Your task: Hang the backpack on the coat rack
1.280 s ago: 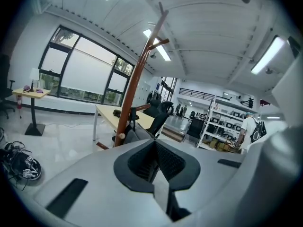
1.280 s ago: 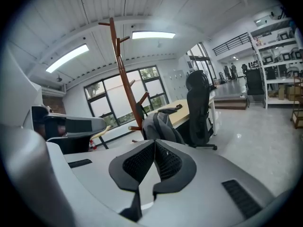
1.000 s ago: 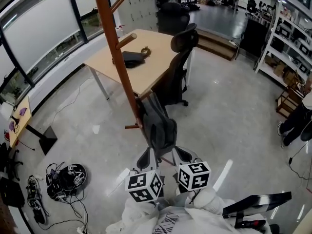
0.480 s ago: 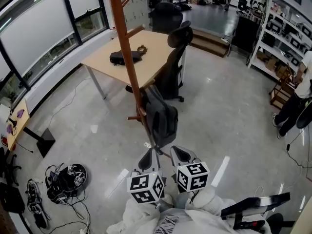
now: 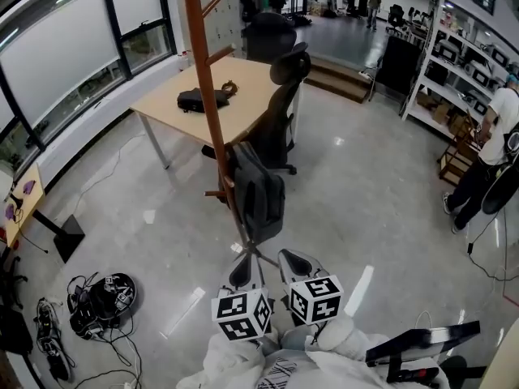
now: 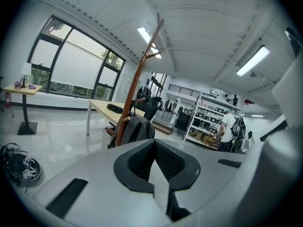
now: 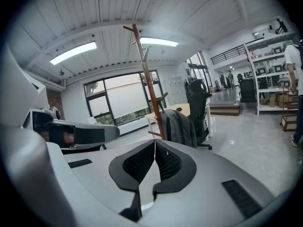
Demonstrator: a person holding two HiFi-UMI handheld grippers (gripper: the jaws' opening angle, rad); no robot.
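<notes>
Backpack [image 5: 258, 197] hangs against the pole of the coat rack [image 5: 207, 87] from a low peg. Its long axis is vertical, top at the peg, base toward the floor. It lies straight ahead of both tools and well apart from them; neither is clearly nearer. Left tool [image 5: 241, 267] and right tool [image 5: 296, 263]: jaws closed together, nothing between them.

Head view is showing one coat rack [image 5: 198, 23] carrying one backpack [image 5: 259, 193], and two grippers at bottom centre: left gripper [image 5: 241, 267], right gripper [image 5: 296, 262]. One table [image 5: 247, 87] at upper centre is bearing one dark pouch [image 5: 193, 99]; two chairs are standing by it, near chair [image 5: 276, 128] and far chair [image 5: 270, 35].
</notes>
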